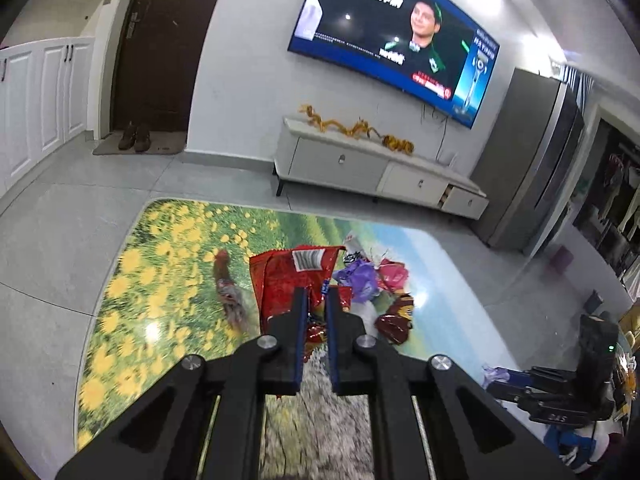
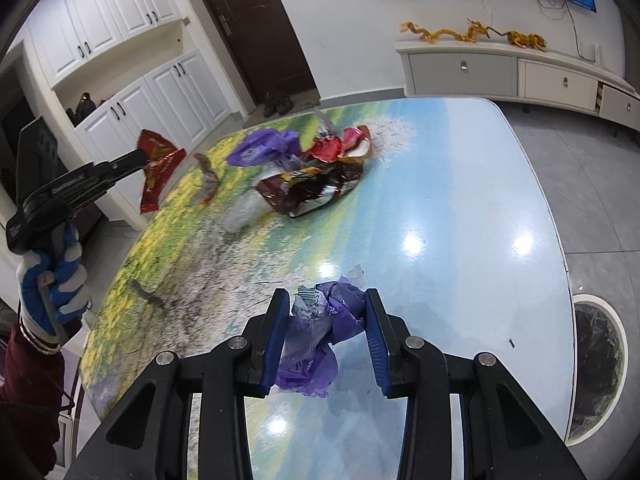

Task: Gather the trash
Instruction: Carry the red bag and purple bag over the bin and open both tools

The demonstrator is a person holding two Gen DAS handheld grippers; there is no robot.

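The right tool (image 2: pixel 327 332) pinched a crumpled purple wrapper (image 2: pixel 320 334) over the counter (image 2: pixel 460 184); the lined bin (image 2: pixel 596 364) lay at 3 o'clock, nearest this hand. The left tool (image 1: pixel 316 300), pressed together, held a red snack bag (image 1: pixel 288 280)

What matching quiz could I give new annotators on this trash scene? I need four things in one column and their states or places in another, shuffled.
Things:
1. red wrapper
2. purple bag
3. brown bag
4. bin

States or places:
A. on the floor beside the table
B. lying in the pile mid-table
C. between the right gripper's fingers
D. held up off the table by the left gripper

Pairs: 1-D, 2-C, 3-B, 4-A
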